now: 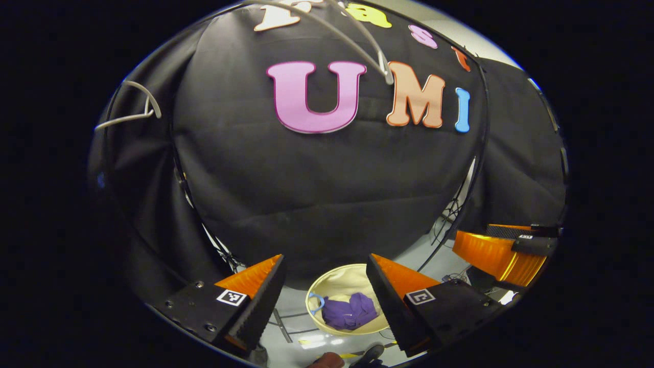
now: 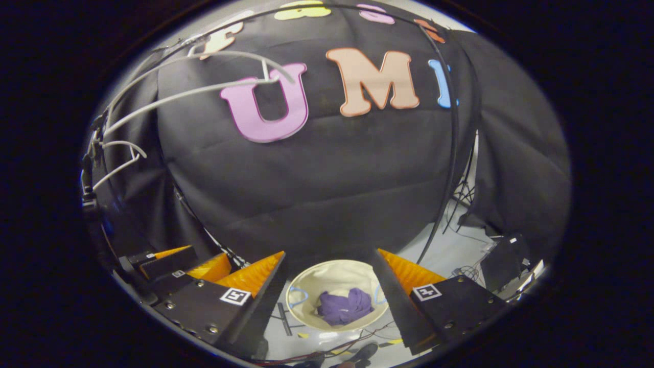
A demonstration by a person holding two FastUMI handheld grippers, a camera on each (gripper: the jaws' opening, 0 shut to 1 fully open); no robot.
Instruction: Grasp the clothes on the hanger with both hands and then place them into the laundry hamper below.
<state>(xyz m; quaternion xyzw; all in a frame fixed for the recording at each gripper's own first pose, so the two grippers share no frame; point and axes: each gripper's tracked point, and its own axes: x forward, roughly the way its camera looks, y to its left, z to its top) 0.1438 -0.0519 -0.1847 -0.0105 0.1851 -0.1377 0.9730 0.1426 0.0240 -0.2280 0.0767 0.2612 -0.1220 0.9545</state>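
A purple garment (image 1: 350, 312) lies crumpled inside the round cream laundry hamper (image 1: 337, 283) on the floor below. My left gripper (image 1: 326, 258) hovers high above it, open, nothing between its fingers. In the right gripper view the same purple garment (image 2: 345, 306) sits in the hamper (image 2: 327, 273), framed by my right gripper (image 2: 329, 254), also open and holding nothing. Bare white hangers (image 1: 357, 41) (image 2: 204, 92) hang overhead. The right gripper (image 1: 506, 250) shows at the far right of the left gripper view, and the left gripper (image 2: 173, 266) at the lower left of the right gripper view.
Another bare white hanger (image 1: 133, 112) (image 2: 120, 153) hangs at the left on the rack. Black cloth walls stand behind the hamper. Cables (image 2: 460, 199) trail over the pale floor at the right, and a dark box (image 2: 503, 263) sits near them.
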